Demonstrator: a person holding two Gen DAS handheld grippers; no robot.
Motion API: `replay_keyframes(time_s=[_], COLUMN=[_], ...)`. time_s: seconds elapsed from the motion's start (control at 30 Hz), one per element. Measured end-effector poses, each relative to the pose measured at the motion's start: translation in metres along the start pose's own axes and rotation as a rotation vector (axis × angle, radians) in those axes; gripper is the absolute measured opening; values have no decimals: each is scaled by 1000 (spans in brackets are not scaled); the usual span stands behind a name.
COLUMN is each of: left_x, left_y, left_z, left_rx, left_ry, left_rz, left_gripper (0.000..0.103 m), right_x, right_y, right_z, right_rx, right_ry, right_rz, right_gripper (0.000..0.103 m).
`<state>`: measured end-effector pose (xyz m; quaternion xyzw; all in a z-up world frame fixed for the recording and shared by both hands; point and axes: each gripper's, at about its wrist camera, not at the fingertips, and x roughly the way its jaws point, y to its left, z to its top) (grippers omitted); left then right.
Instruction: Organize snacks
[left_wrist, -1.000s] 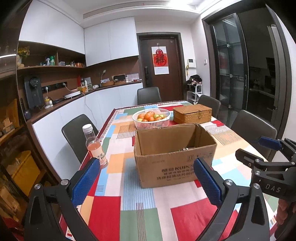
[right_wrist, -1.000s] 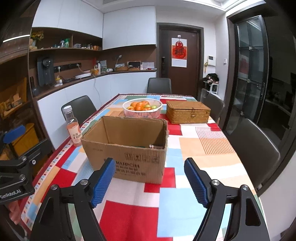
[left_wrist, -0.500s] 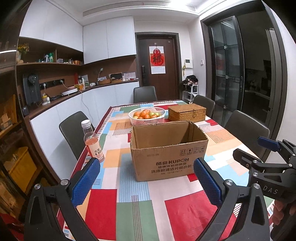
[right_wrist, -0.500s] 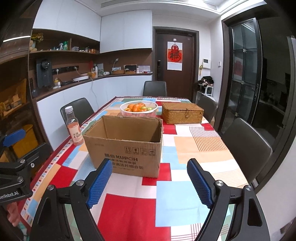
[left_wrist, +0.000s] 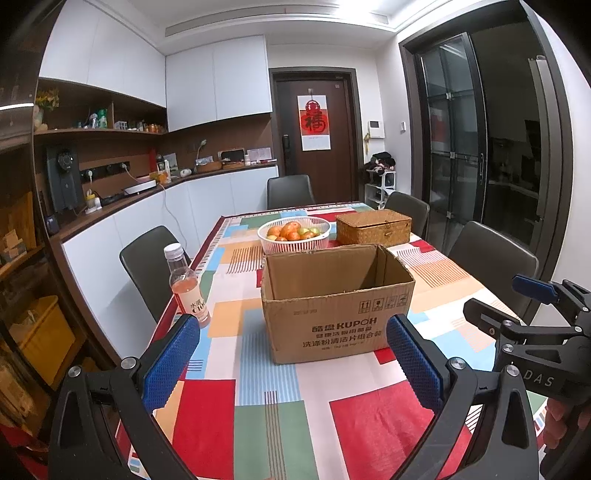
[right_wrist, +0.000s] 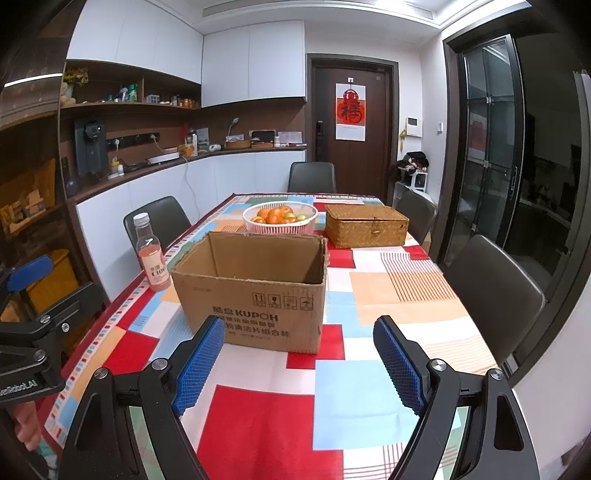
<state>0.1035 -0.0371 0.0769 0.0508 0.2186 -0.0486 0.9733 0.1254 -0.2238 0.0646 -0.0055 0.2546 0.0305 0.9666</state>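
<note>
My left hand-held gripper (left_wrist: 291, 363) and right hand-held gripper (right_wrist: 299, 363) both gape wide, holding nothing. I keep them back from the open cardboard box (right_wrist: 255, 291) on the tabletop (right_wrist: 266, 421), ready to reach in.

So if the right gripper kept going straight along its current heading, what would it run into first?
Most likely the near face of the cardboard box: it sits straight ahead between the open fingers of the right gripper. Pointing slightly downward, it might touch the patchwork tablecloth first; depth is unclear.
</note>
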Motion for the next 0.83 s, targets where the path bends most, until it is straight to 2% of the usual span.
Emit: replay_keyframes(time_s=[0.83], left_x=[-1], left_y=[3], left_z=[3], left_rx=[4], left_ry=[-12], left_rz=[6], left_gripper=[103], right_x=[-1], right_y=[-3], right_z=[0], right_rx=[0], right_ry=[-2], right_rz=[-8], right_gripper=[84])
